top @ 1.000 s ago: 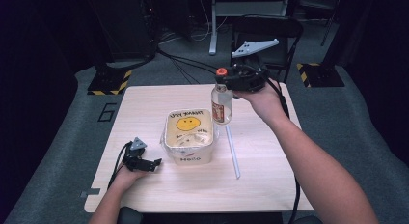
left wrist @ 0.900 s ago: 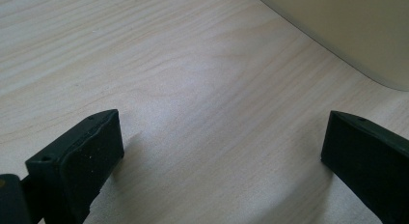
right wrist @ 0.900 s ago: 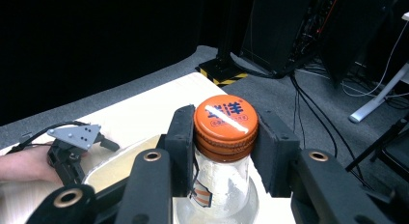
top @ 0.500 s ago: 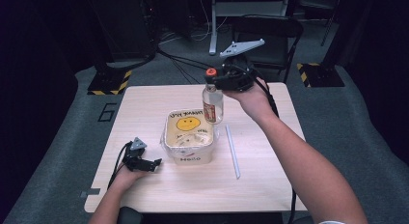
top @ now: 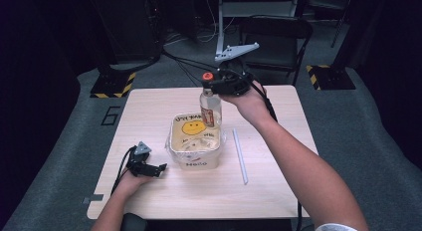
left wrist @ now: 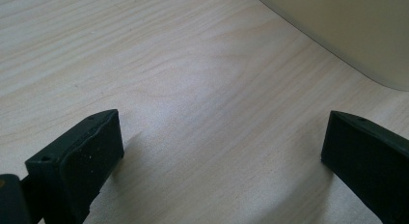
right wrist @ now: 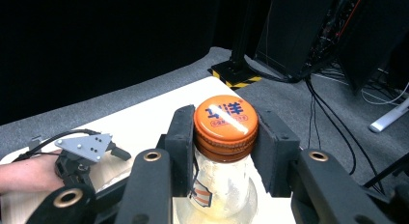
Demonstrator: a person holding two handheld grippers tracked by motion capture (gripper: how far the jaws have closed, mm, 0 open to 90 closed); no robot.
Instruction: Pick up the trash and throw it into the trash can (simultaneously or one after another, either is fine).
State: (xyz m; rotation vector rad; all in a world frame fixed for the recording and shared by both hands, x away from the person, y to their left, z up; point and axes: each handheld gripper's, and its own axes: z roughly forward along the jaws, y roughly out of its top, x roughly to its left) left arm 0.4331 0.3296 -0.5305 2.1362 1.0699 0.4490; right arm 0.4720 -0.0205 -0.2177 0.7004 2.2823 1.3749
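Note:
A clear bottle point(top: 210, 107) with an orange cap point(right wrist: 225, 119) hangs in the air over the far edge of a cream tub point(top: 194, 141) with a smiley face on it. My right gripper point(top: 219, 83) is shut on the bottle's neck just under the cap; in the right gripper view its jaws press the cap's sides. My left gripper point(top: 158, 168) rests on the table left of the tub, open, with bare wood between its fingers point(left wrist: 77, 163). The tub's wall point(left wrist: 347, 31) fills the upper right of the left gripper view.
A white straw point(top: 240, 155) lies on the wooden table point(top: 149, 116) right of the tub. Clear plastic wrap sits around the tub's rim. Black stands, cables and a chair point(top: 276, 37) are on the grey floor beyond the table's far edge.
My right gripper has carried the bottle left and up, from the table beside the tub to above the tub's far edge. The left gripper has stayed still.

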